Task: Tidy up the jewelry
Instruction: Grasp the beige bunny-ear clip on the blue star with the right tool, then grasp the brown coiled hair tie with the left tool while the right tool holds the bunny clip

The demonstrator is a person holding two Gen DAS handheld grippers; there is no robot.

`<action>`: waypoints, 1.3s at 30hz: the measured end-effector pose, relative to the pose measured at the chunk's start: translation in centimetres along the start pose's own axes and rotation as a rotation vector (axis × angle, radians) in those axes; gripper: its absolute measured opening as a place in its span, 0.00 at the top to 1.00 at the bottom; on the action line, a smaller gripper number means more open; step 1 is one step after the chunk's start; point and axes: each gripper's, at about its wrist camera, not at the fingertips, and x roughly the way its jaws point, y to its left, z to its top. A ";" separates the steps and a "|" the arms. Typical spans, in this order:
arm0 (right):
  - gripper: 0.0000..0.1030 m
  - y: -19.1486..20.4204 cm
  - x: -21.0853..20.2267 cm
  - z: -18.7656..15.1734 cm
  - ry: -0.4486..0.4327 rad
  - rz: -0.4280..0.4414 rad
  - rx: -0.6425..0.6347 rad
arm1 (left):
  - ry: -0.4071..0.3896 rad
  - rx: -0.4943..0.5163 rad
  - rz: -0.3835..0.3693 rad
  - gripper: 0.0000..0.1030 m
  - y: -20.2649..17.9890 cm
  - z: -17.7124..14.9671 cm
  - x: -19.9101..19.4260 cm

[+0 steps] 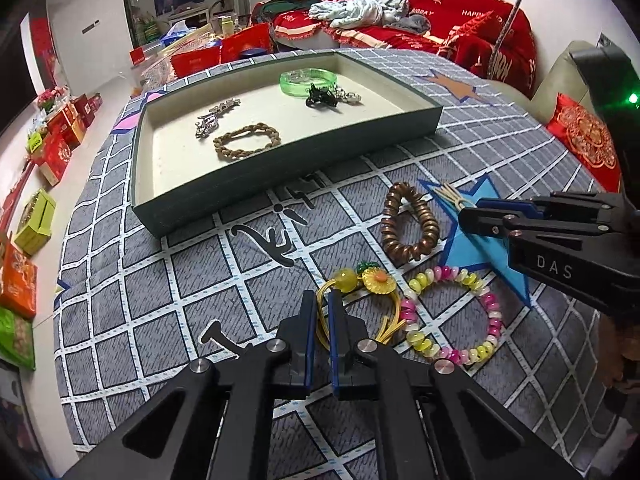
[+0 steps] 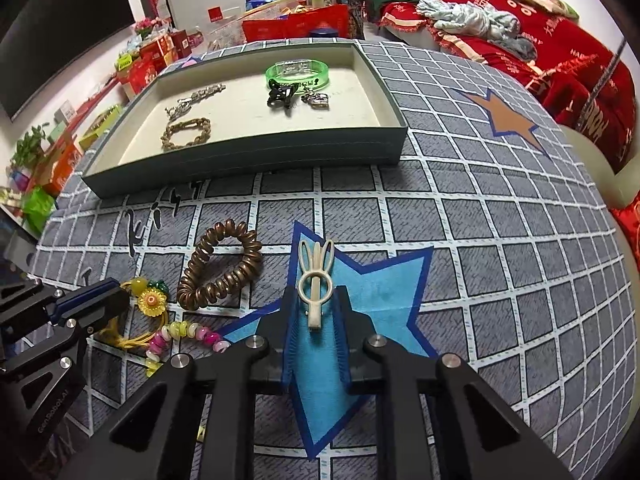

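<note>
My left gripper (image 1: 322, 298) is shut on the yellow cord of a hair tie with a sunflower charm (image 1: 378, 282) and an amber bead, which lies on the checked cloth. A cream hair clip (image 2: 315, 312) lies on a blue star patch, and my right gripper (image 2: 316, 289) is shut on it, its prongs sticking out past the tips. Between the two lie a brown spiral hair tie (image 1: 408, 220) and a pink and yellow bead bracelet (image 1: 416, 336). Beyond them the grey-green tray (image 1: 280, 184) holds a green bangle (image 1: 308, 80), a black claw clip (image 1: 320, 98), silver pieces and a braided brown bracelet (image 1: 246, 140).
The grey checked cloth (image 2: 500, 240) covers the whole round surface. A red-covered sofa (image 1: 440, 12) with laundry stands behind it. Red and green boxes (image 1: 36, 220) line the floor on the left, and a red cushion (image 1: 584, 136) sits at the right edge.
</note>
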 end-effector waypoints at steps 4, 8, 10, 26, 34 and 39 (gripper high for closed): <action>0.82 -0.4 -0.6 0.1 -0.015 0.024 0.016 | -0.015 -0.015 -0.024 0.78 0.1 0.2 -0.7; 0.82 -0.6 -1.0 0.1 -0.023 0.038 0.025 | -0.034 -0.014 -0.043 0.78 0.0 0.5 -1.5; 0.82 -0.7 -1.1 0.1 -0.025 0.043 0.028 | -0.041 -0.013 -0.046 0.78 -0.1 0.7 -1.7; 0.82 -1.1 -1.9 -0.4 -0.041 0.080 0.057 | -0.019 -0.009 0.043 0.77 0.6 0.1 -0.8; 0.82 -1.2 -2.4 -0.5 -0.050 0.091 0.068 | 0.008 -0.035 0.033 0.00 1.2 -0.3 -0.5; 0.82 -1.2 -2.7 -0.6 -0.055 0.095 0.071 | -0.055 -0.004 0.095 0.00 0.9 0.2 -1.0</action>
